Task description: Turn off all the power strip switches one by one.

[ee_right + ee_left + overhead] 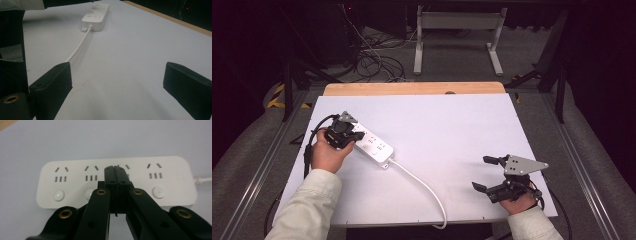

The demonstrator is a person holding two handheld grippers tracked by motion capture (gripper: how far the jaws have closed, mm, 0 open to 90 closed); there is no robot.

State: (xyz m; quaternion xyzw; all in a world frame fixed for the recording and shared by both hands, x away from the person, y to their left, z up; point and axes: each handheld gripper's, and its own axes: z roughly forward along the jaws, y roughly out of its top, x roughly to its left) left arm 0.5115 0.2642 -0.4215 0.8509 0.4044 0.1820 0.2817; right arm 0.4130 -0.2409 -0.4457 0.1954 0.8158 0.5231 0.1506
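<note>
My left gripper (115, 170) has its two black jaws pressed flat together with nothing between them, their tip over the smooth white power strip (172, 182), a rounded-corner plastic bar lying crosswise just beyond and beneath the tip. Round, glossy buttons (58, 195) sit on the near side of it, slotted sockets on the far side. My right gripper (117, 82) stands wide, its matte black blocky pads holding nothing, above the white sheet (140, 45). The strip's round white cord (78, 47) runs from ahead towards that gripper's left jaw.
</note>
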